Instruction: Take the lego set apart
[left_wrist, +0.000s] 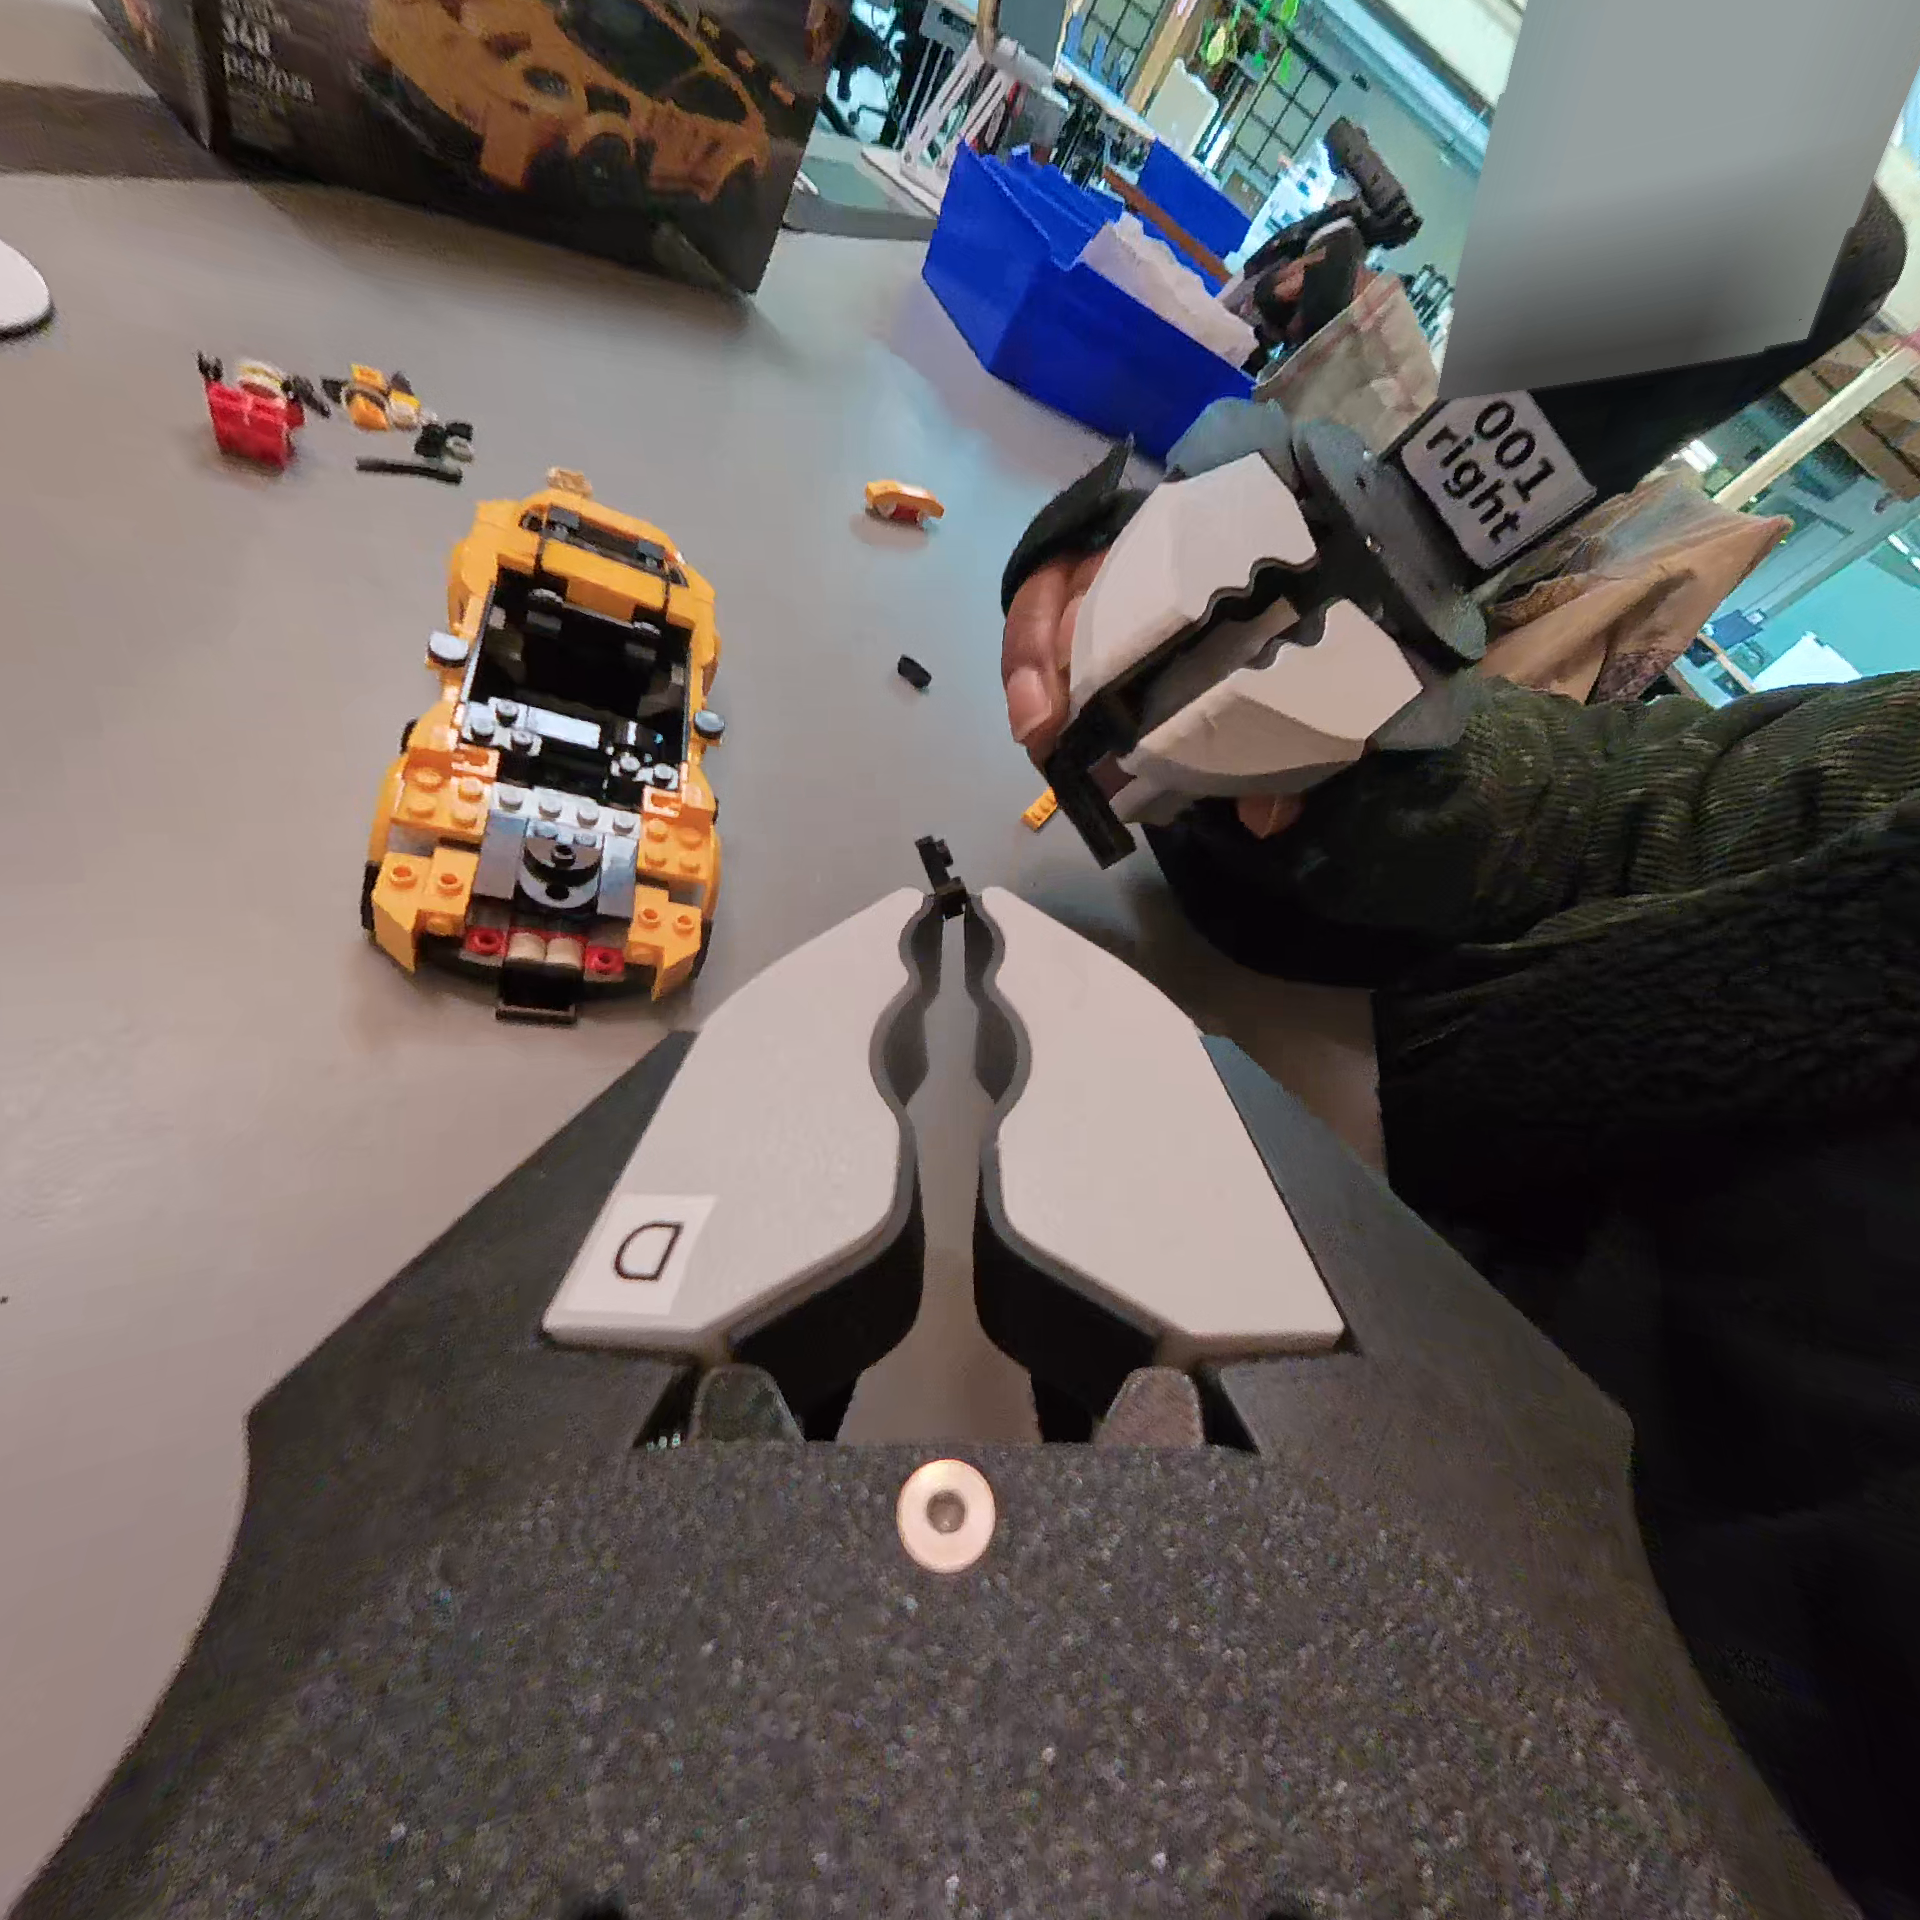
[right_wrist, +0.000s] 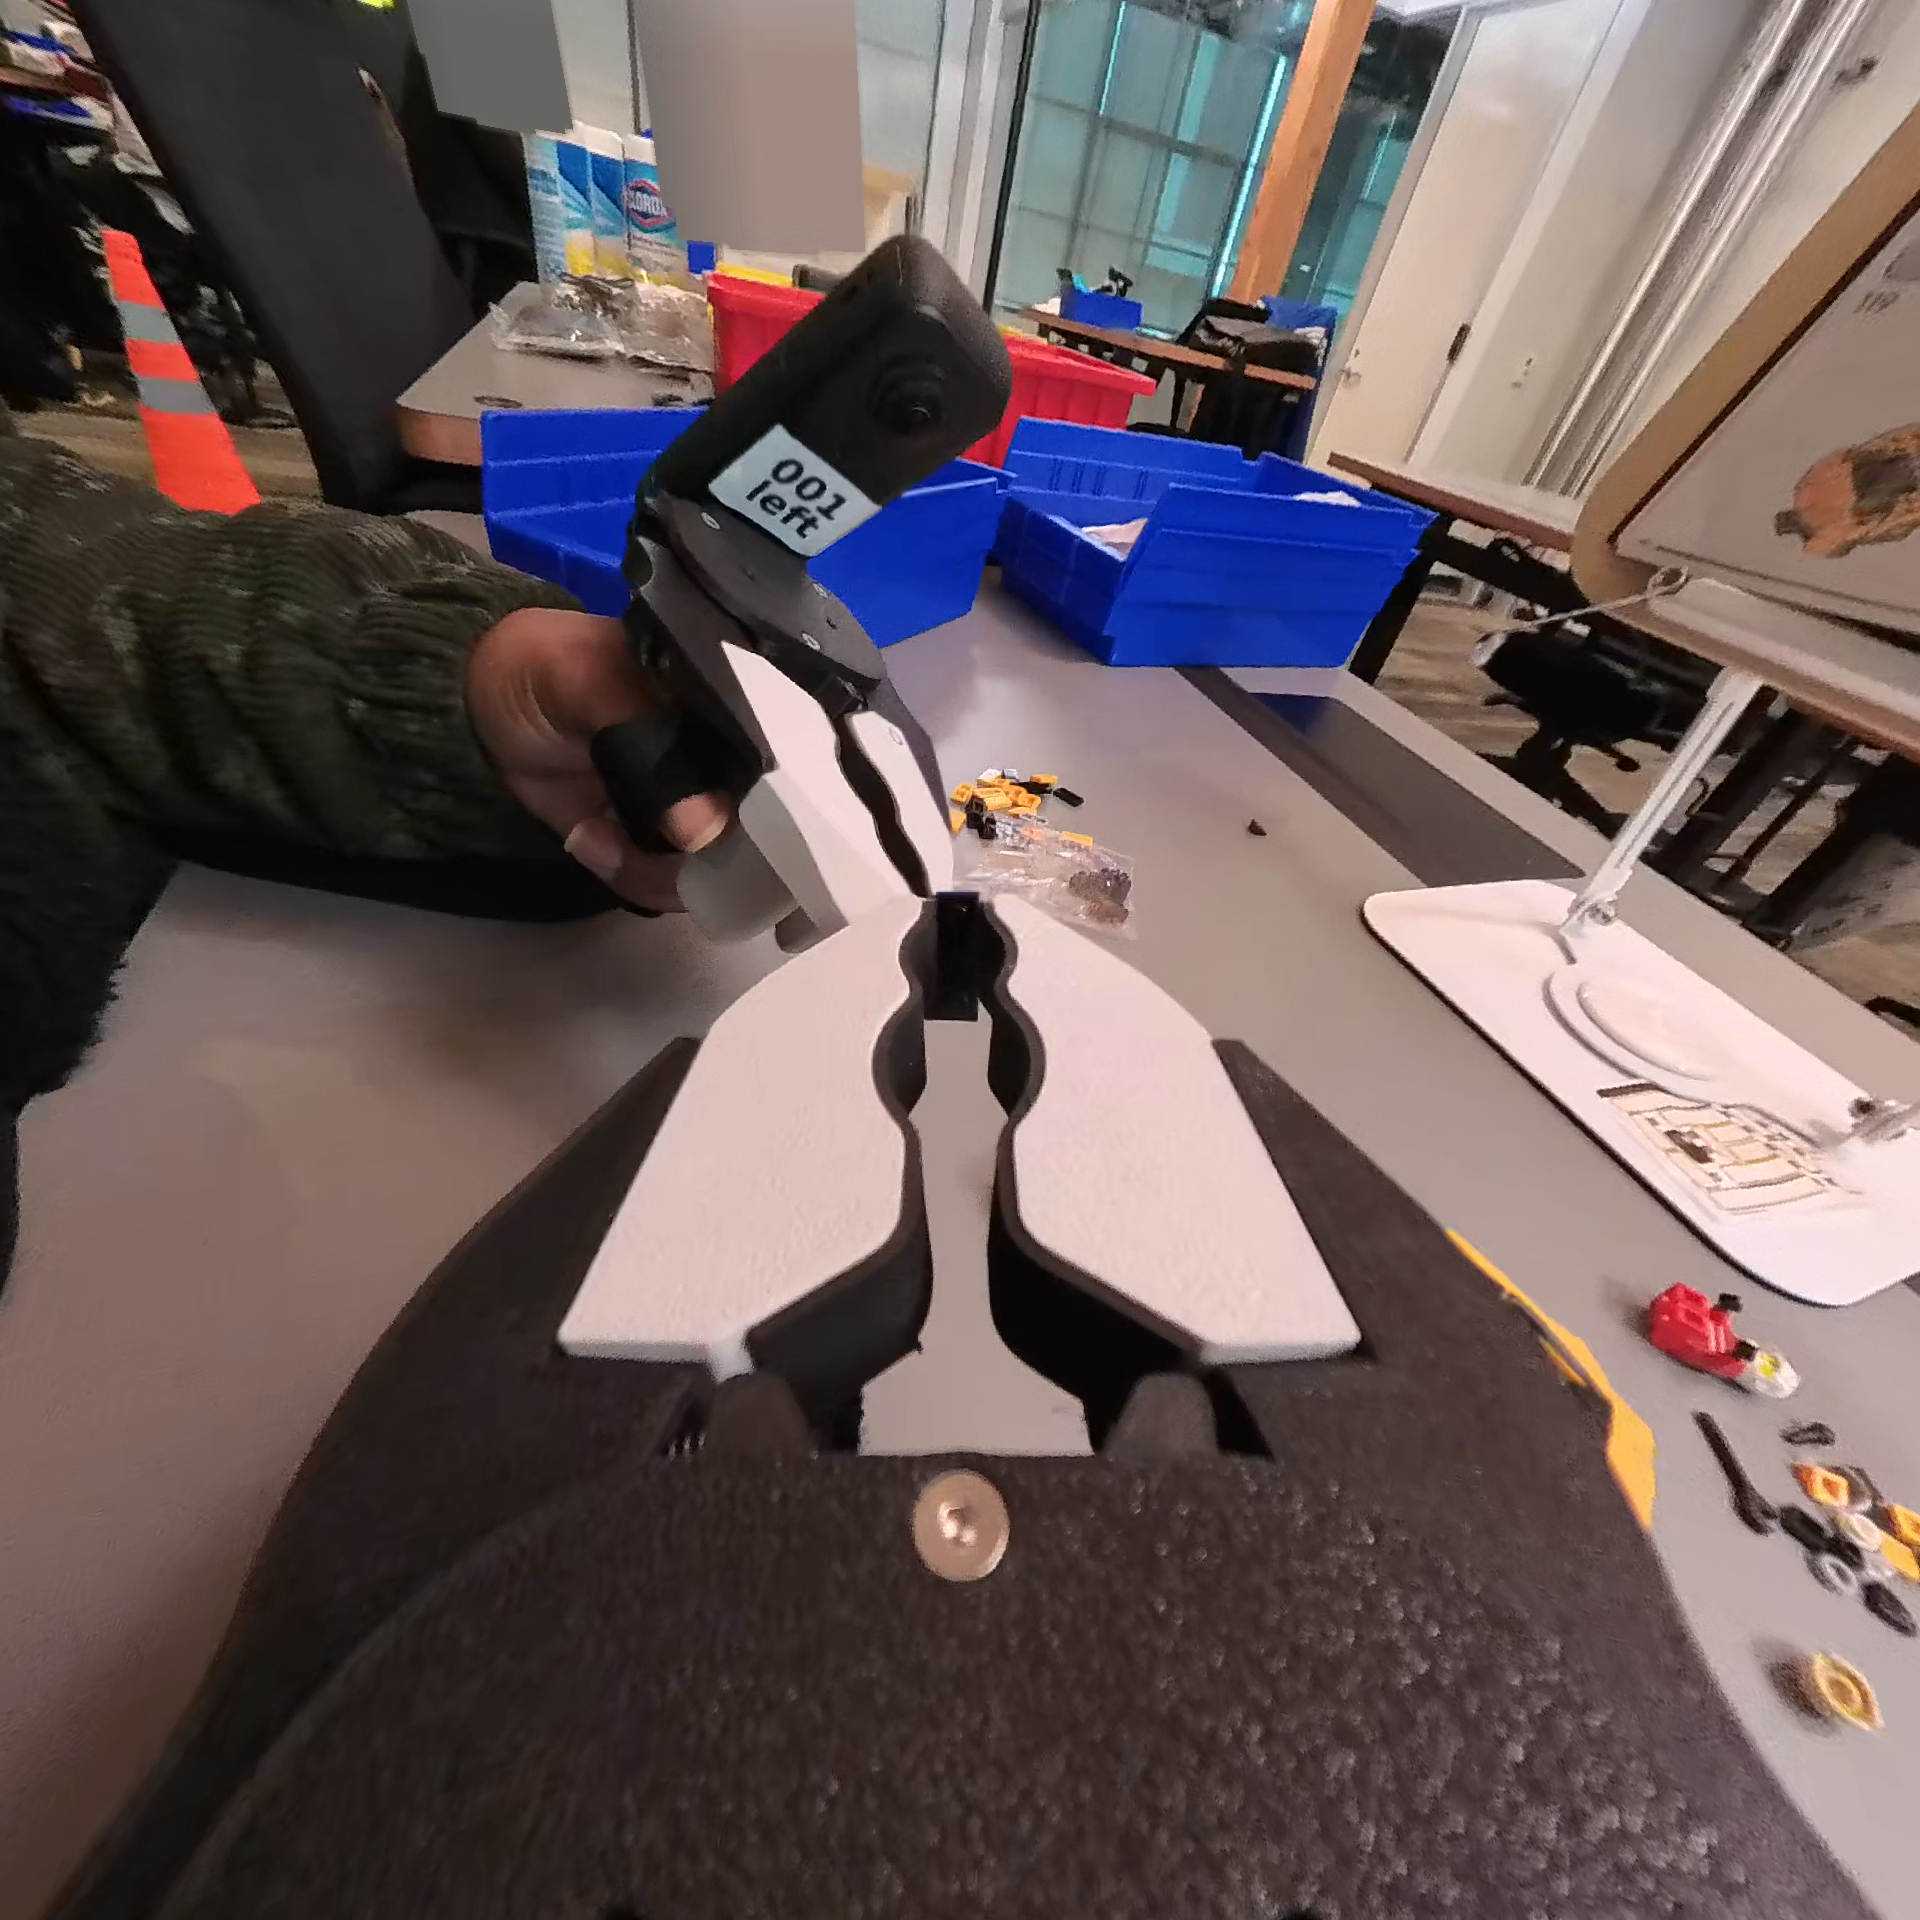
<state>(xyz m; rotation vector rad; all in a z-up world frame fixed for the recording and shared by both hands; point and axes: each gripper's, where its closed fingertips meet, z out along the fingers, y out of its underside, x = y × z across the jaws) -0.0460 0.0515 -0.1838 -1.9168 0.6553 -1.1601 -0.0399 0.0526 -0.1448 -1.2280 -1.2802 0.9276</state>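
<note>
Left tool (left_wrist: 948, 896) pinching small black piece (left_wrist: 940, 868), yellow car (left_wrist: 551, 743) beside

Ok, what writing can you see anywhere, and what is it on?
I won't read wording out; it sits on:
Grey tag, mounted behind right tongs.
Pale tag, mounted behind left tongs.
White sticker, on a left finger.
Dark lego box: blurred print.
White canisters: brand labels.

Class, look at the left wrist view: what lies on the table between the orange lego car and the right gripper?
In the left wrist view, one small black piece lies on bare grey table between the orange lego car and the right gripper.
</note>
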